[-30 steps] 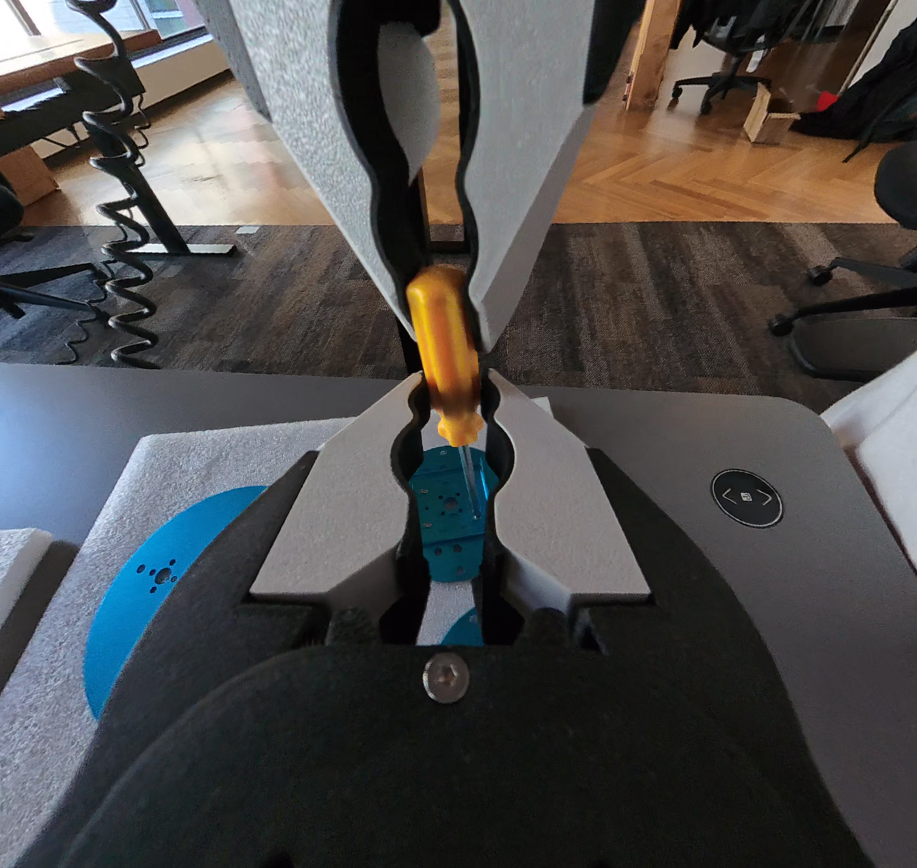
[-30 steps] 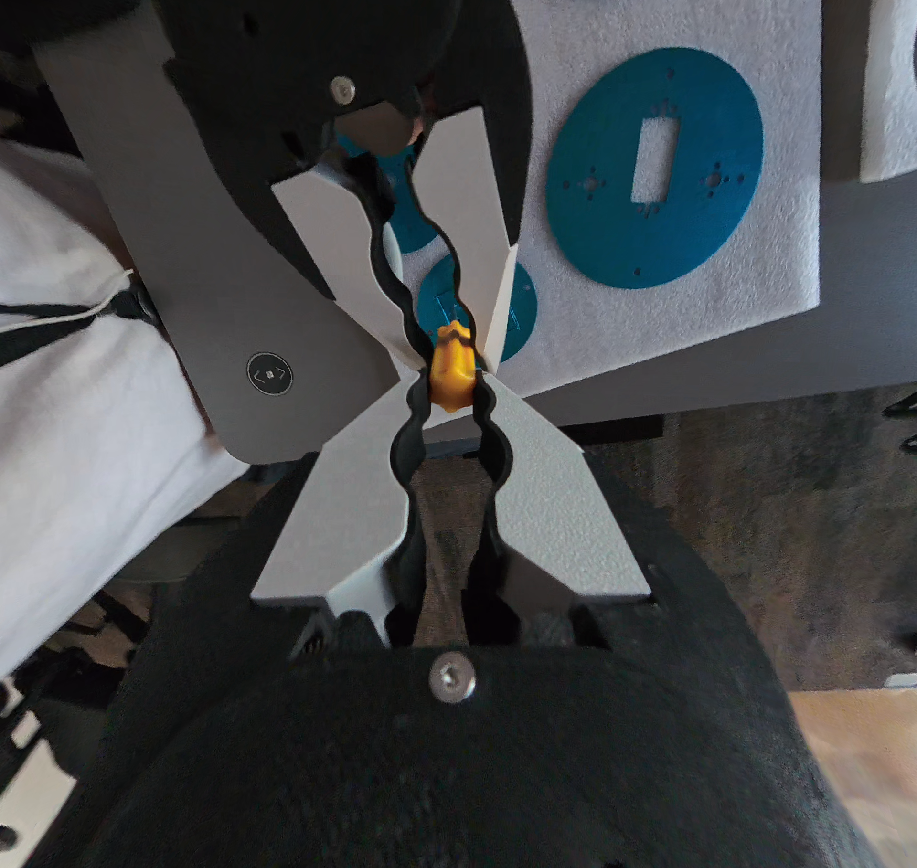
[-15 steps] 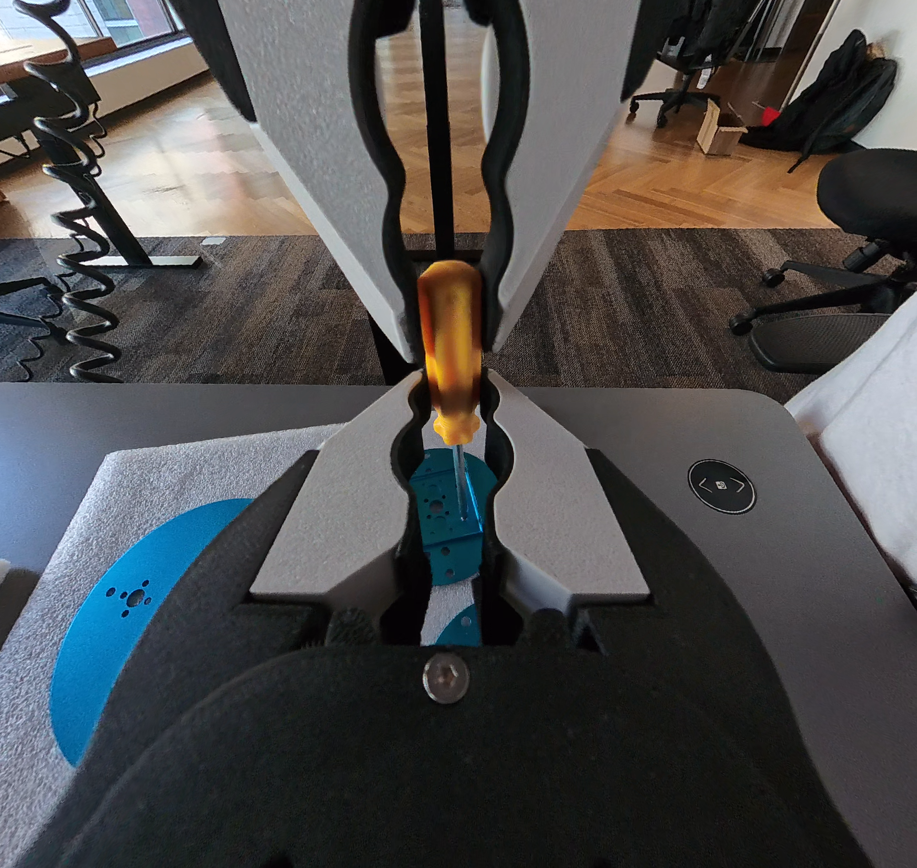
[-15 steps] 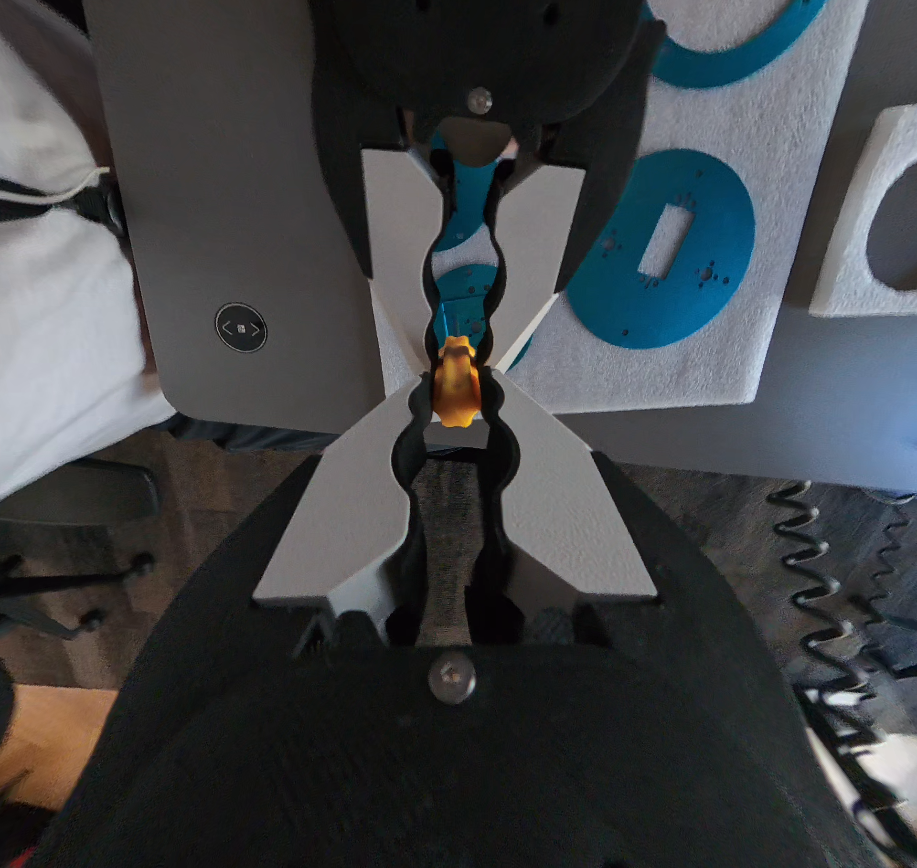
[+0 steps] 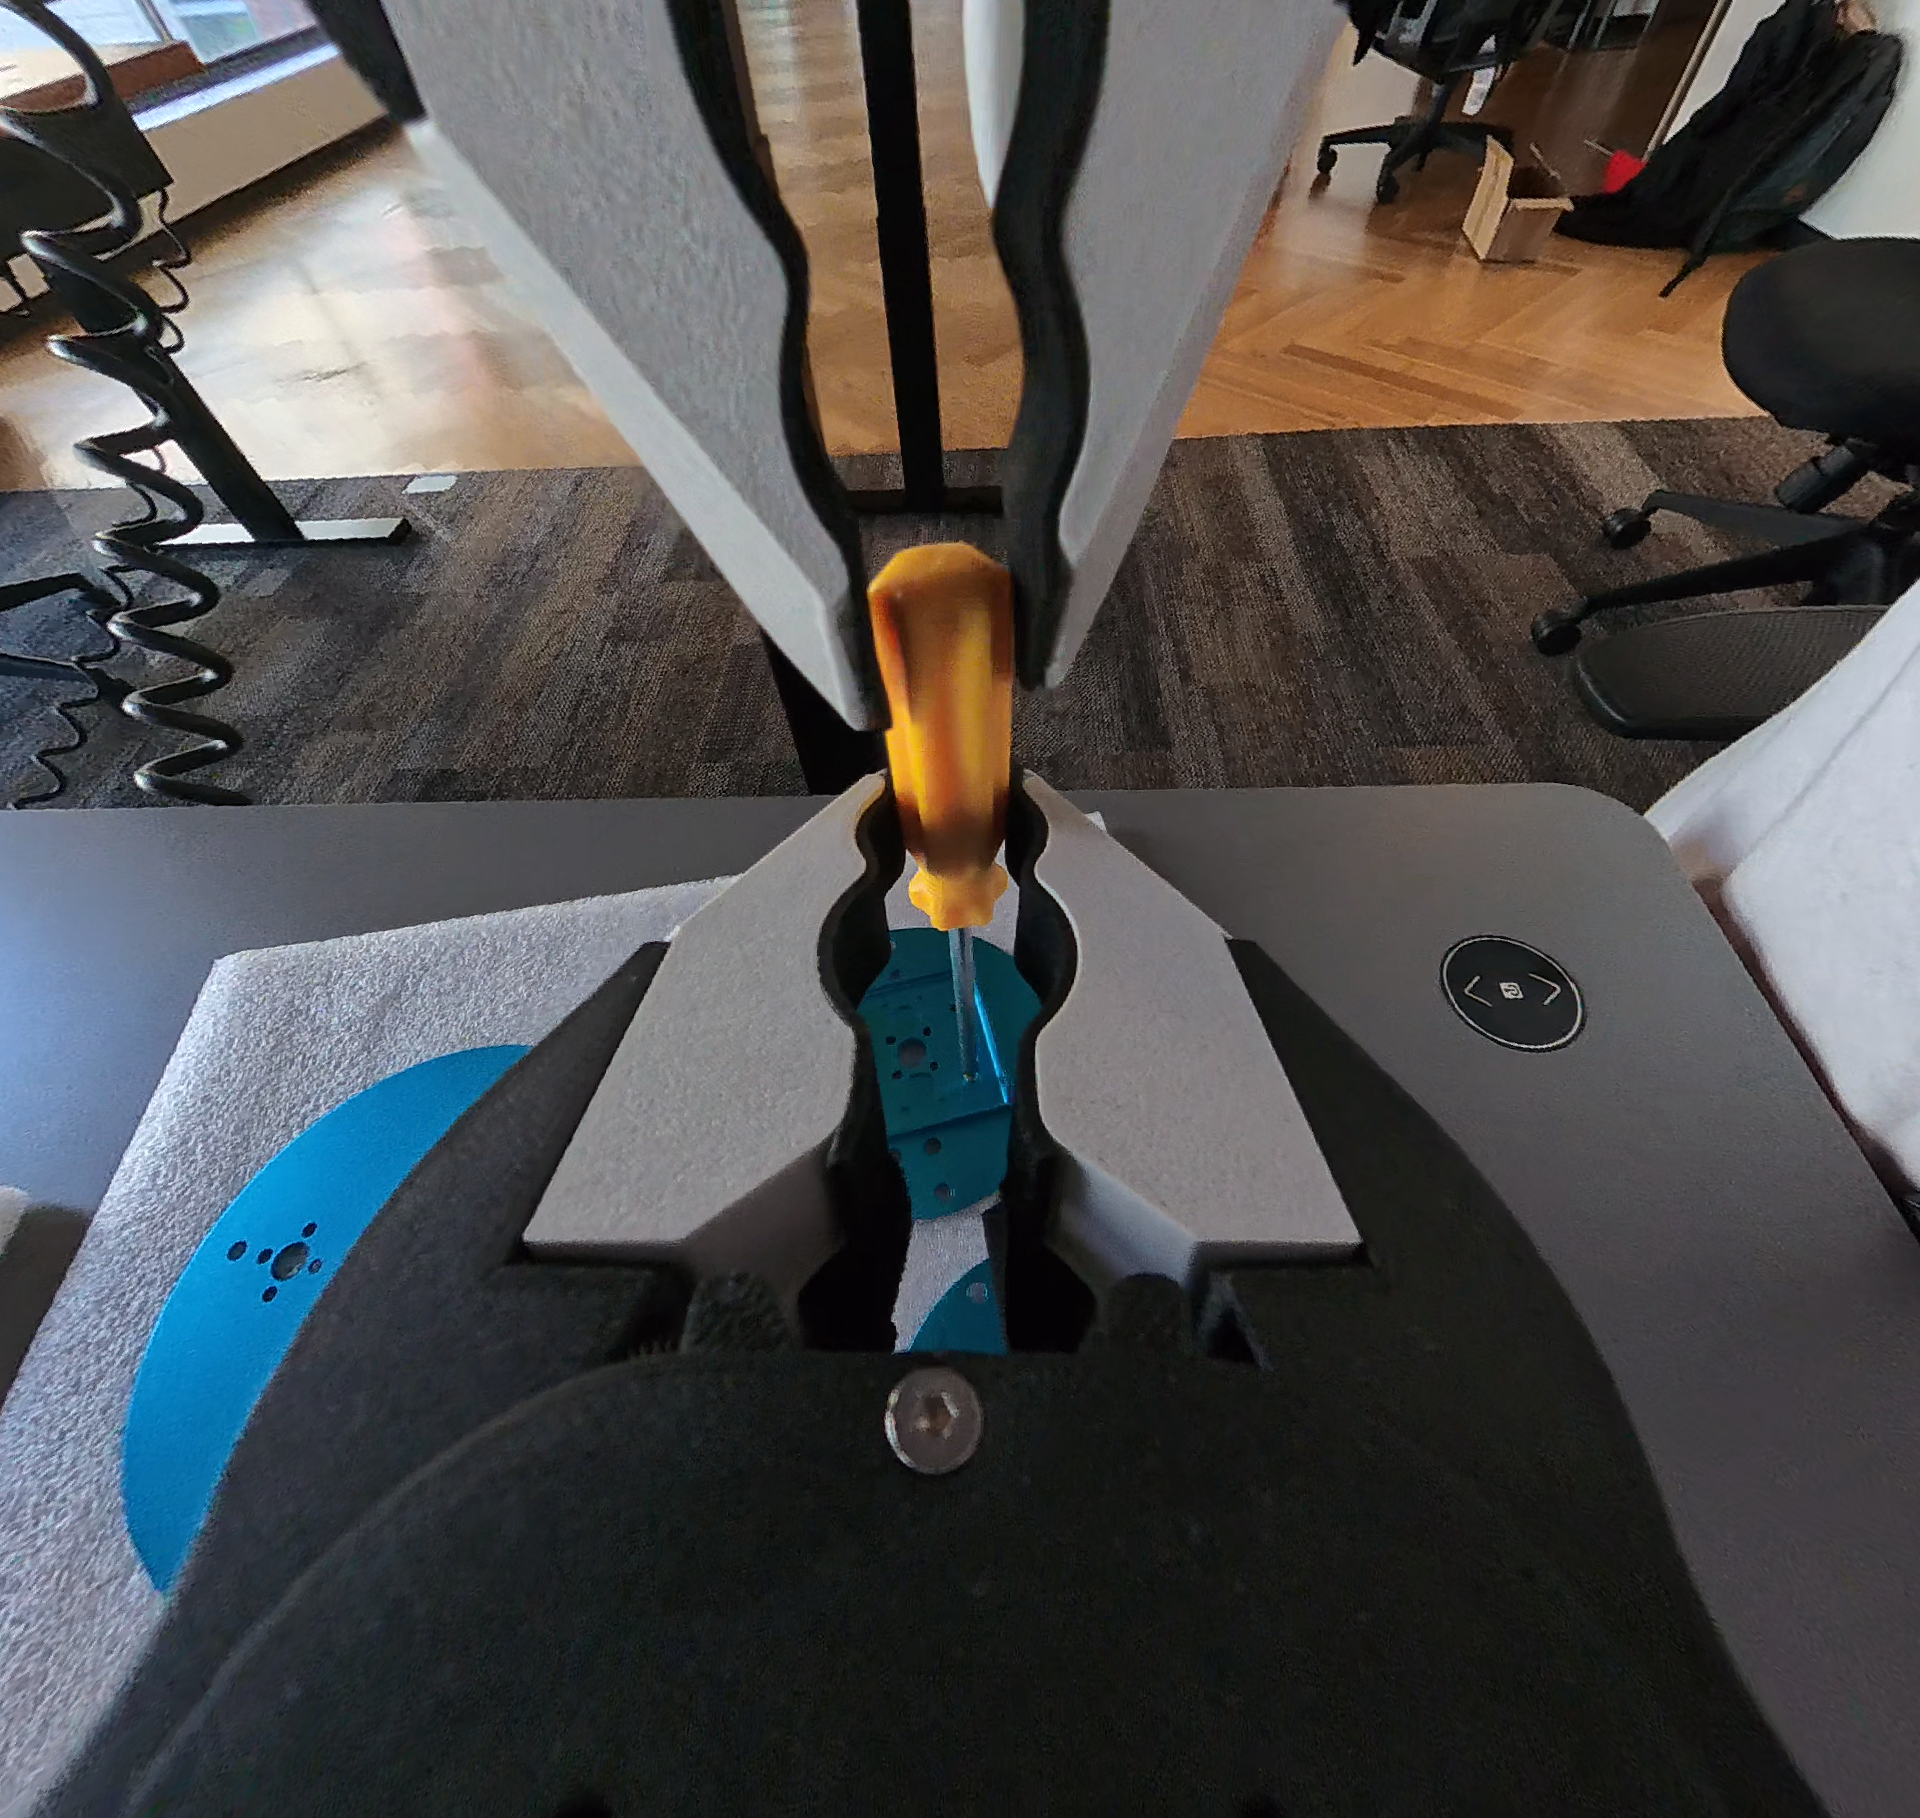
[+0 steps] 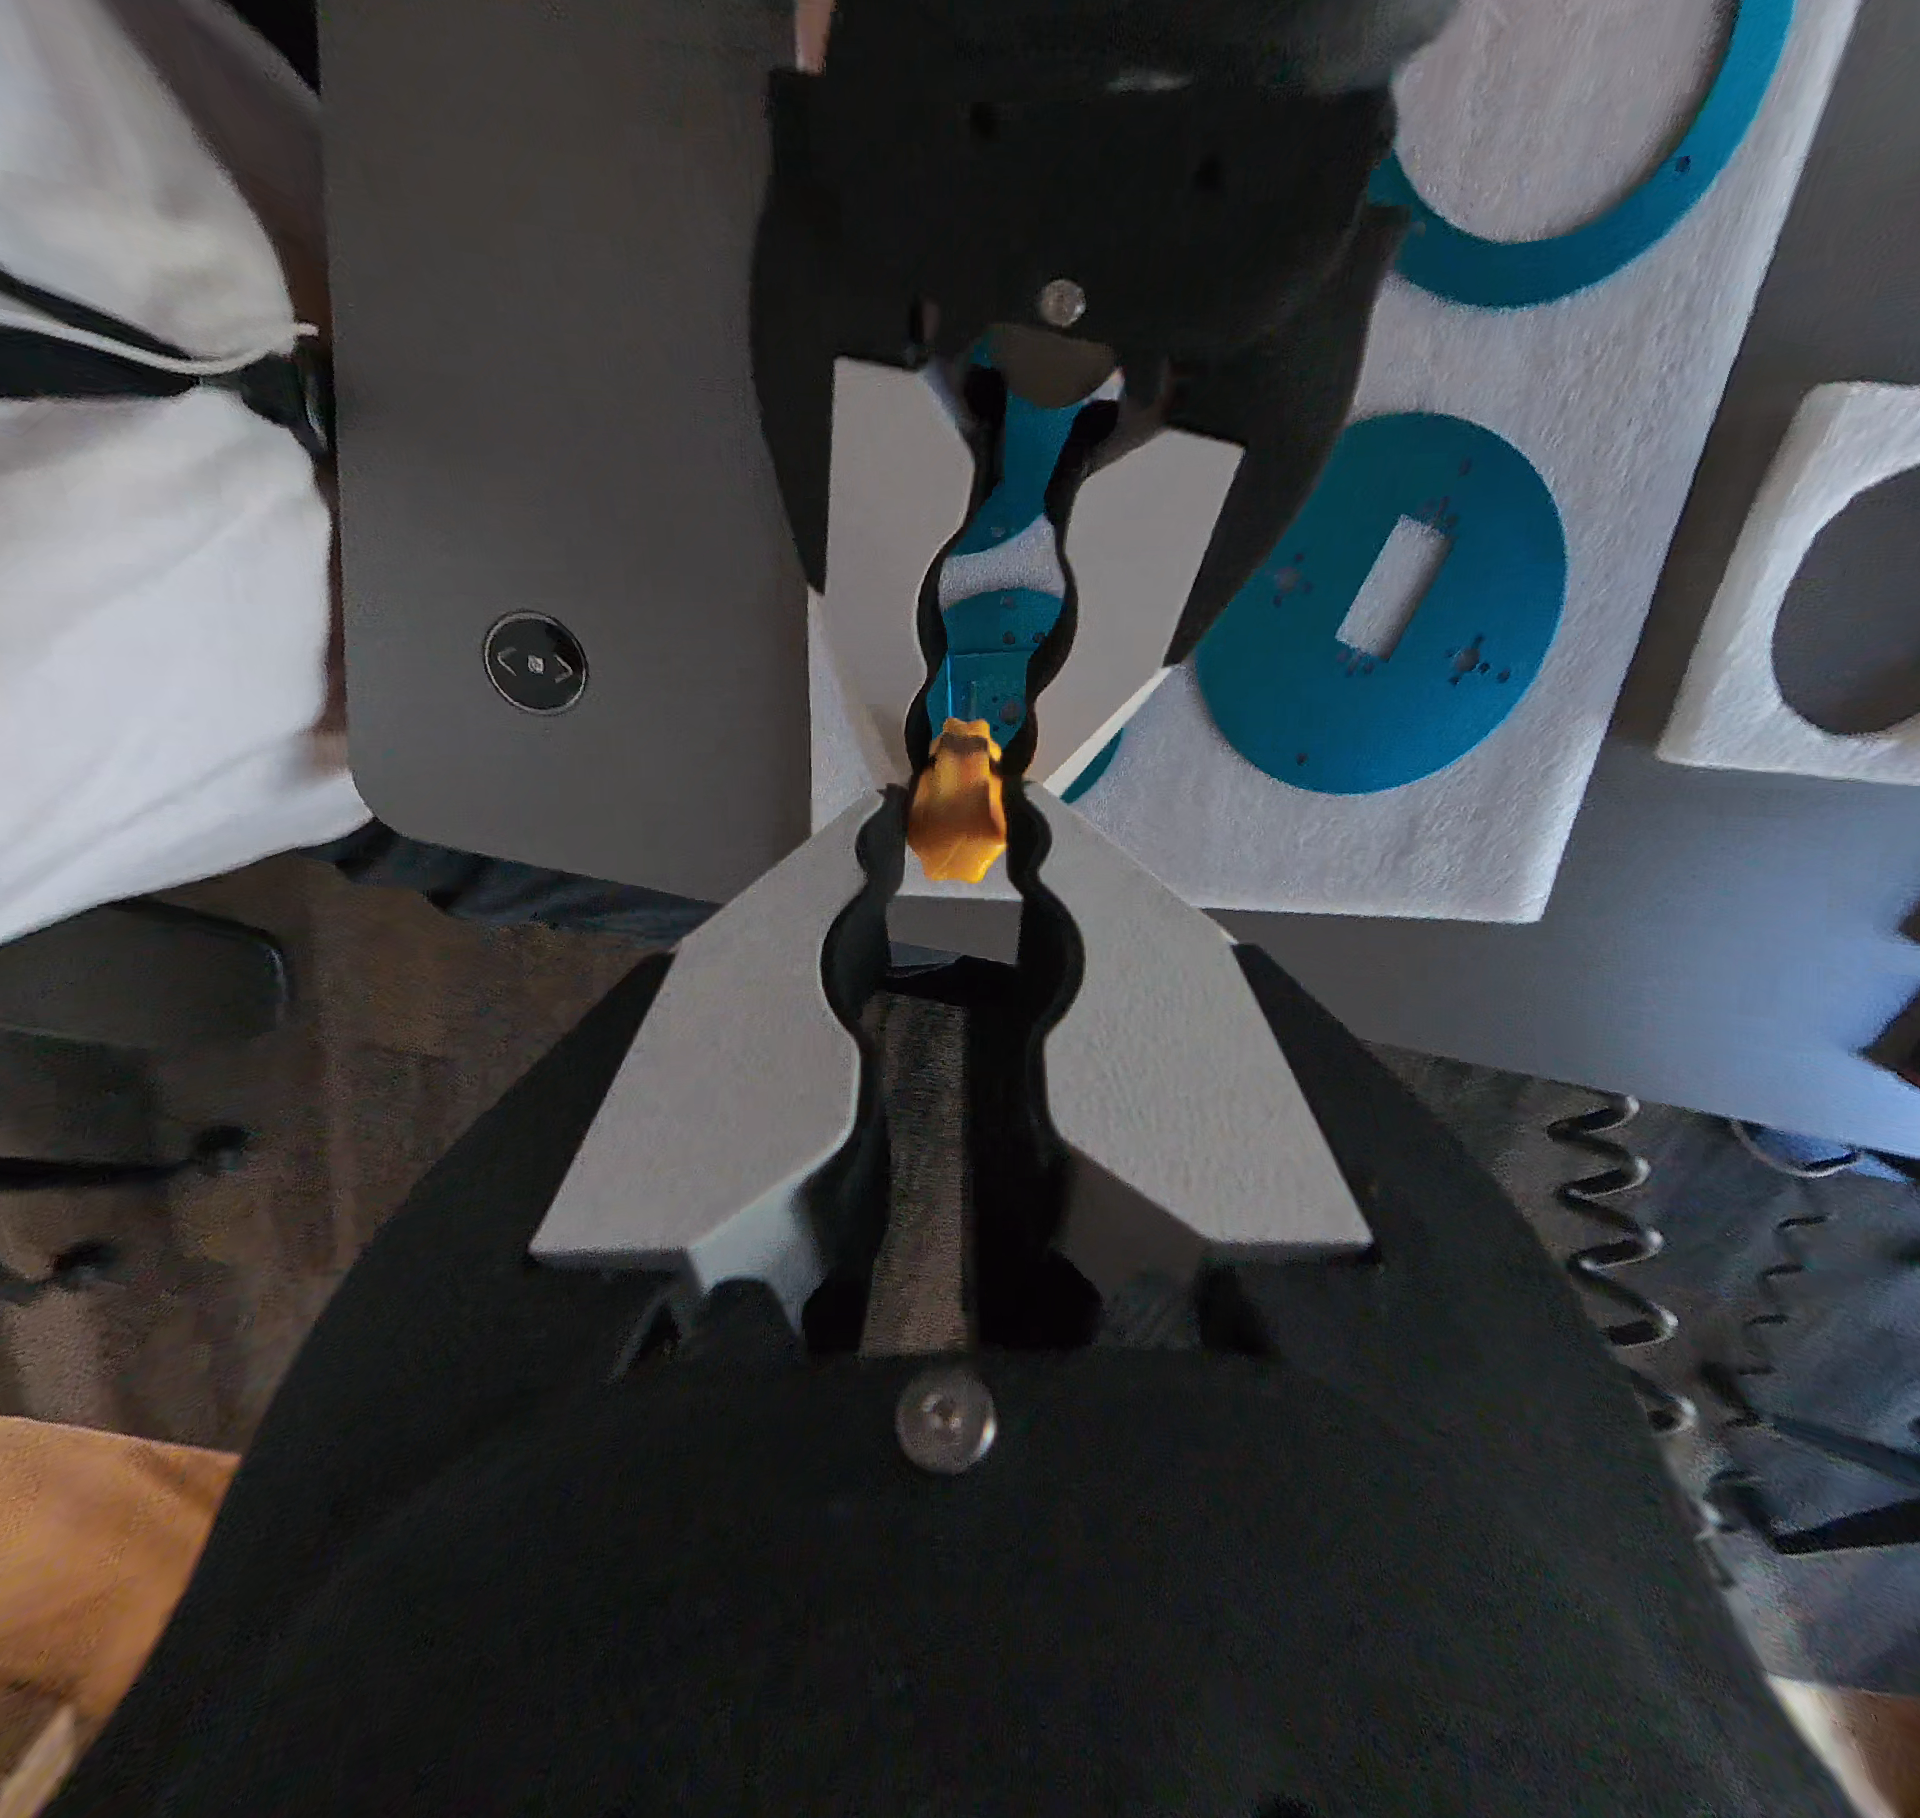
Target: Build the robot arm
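A screwdriver with an orange handle [image 5: 940,688] stands upright, its thin shaft [image 5: 966,999] pointing down into a small blue metal bracket with holes [image 5: 925,1072]. My left gripper [image 5: 951,802] is shut on the blue bracket and holds it over a blue disc on white foam. My right gripper [image 5: 951,698] comes down from above and is shut on the orange handle. In the right wrist view the handle [image 6: 956,812] sits between my right gripper's fingertips [image 6: 956,802]. My left gripper [image 6: 971,719] lies just beyond, with the bracket [image 6: 977,677] between its fingers.
The white foam pad [image 5: 364,999] on the grey desk [image 5: 1455,1249] carries a blue disc [image 5: 312,1249], a slotted blue disc [image 6: 1382,605] and a blue ring [image 6: 1662,210]. A round button [image 5: 1512,991] sits at the right. A person in white [image 6: 125,573] stands close by. My right fingertips sit around 5 cm from my left ones.
My right gripper has turned about the screwdriver's axis, so the desk has swung round in its view. The handle has straightened to upright. My left gripper stays shut on the bracket.
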The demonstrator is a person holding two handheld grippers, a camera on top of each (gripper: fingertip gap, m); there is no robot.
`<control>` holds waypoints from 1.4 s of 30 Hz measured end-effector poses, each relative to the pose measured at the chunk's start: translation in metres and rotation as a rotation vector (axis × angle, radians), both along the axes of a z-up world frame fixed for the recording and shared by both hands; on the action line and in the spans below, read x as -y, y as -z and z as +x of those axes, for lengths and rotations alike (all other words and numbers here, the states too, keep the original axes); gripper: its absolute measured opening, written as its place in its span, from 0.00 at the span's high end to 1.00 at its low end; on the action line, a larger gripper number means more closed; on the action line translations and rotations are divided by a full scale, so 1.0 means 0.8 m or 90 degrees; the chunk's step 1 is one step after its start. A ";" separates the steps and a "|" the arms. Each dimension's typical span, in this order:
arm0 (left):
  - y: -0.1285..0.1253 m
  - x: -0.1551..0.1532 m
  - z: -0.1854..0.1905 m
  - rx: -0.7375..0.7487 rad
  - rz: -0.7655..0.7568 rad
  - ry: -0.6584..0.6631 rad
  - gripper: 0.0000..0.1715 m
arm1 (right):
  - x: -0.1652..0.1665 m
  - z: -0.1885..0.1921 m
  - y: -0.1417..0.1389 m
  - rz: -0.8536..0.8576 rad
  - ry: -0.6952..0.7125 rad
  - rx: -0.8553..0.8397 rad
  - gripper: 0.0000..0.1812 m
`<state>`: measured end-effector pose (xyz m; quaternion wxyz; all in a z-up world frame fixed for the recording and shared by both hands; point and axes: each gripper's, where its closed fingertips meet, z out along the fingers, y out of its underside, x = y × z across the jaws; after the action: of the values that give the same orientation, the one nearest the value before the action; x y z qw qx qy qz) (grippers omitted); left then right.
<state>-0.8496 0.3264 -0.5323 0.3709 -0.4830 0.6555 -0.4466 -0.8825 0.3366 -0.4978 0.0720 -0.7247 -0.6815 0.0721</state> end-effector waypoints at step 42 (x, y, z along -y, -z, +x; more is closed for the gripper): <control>0.009 0.003 -0.001 -0.021 0.023 0.006 0.91 | 0.002 -0.001 0.001 0.041 0.013 0.027 0.91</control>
<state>-0.8504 0.3242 -0.5394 0.3670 -0.4804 0.6717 -0.4281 -0.8834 0.3352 -0.4985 0.0814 -0.7303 -0.6774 0.0337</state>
